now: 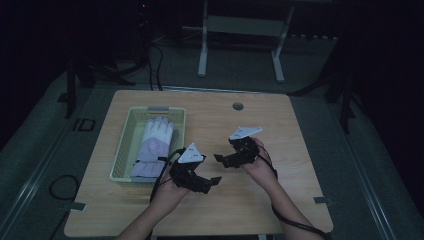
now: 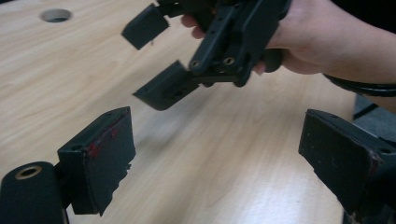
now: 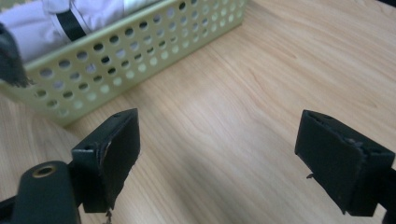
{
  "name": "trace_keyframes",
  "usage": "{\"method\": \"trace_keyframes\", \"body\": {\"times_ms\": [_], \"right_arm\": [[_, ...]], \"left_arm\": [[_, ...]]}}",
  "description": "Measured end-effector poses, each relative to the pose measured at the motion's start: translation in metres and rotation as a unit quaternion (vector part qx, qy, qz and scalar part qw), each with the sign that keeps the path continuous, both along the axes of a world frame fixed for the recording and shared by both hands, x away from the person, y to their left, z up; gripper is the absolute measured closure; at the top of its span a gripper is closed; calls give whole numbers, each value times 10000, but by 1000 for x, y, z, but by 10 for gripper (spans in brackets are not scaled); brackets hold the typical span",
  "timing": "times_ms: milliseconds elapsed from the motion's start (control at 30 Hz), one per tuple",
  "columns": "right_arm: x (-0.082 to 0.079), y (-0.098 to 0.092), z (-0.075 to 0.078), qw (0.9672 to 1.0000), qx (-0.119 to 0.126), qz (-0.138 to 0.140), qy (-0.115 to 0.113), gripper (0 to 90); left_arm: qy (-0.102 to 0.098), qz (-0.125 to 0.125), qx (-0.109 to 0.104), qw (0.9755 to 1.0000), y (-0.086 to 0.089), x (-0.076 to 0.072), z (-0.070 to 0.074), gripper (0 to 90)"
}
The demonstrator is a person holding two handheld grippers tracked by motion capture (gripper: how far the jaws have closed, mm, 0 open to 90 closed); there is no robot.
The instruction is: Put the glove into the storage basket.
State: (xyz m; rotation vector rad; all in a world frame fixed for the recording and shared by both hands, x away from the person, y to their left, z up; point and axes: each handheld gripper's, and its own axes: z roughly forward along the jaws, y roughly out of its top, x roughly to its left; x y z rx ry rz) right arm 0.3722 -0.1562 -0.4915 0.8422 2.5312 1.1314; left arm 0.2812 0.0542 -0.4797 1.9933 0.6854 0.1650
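From the high view, the white glove (image 1: 153, 145) lay flat in the pale green perforated basket (image 1: 123, 146) on the left part of the wooden table (image 1: 280, 130), its fingers pointing away from me and its cuff toward my edge, so its long axis ran along the basket's length. My left gripper (image 1: 202, 181) hung just beside the basket's near right corner, with my right gripper (image 1: 225, 160) farther right over bare wood. I judged the left the nearer one to the glove, which lay to its left and a little beyond.

In the left gripper view, my own two jaws stood released and wide apart, nothing between them but table. They faced away from the basket, toward my right gripper (image 2: 156, 58), which was held in my right hand (image 2: 317, 42) with its jaws also spread.

In the right gripper view, my jaws stood apart and empty over the wood. The basket wall (image 3: 140, 60) ran across the upper left, near but not touching, and the glove's cuff end (image 3: 84, 18) showed above its rim, beyond my left-hand jaw.
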Motion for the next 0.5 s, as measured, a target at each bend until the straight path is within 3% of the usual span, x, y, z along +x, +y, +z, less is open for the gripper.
{"method": "trace_keyframes", "body": {"times_ms": [267, 500], "right_arm": [[-10, -22, -18, 9999, 84, -60, 48, 139], [-16, -39, -29, 9999, 112, -127, 19, 139]], "left_arm": [[125, -339, -5, 9993, -20, -9, -17, 108], [198, -484, 33, 9986, -32, -14, -35, 108]]}}
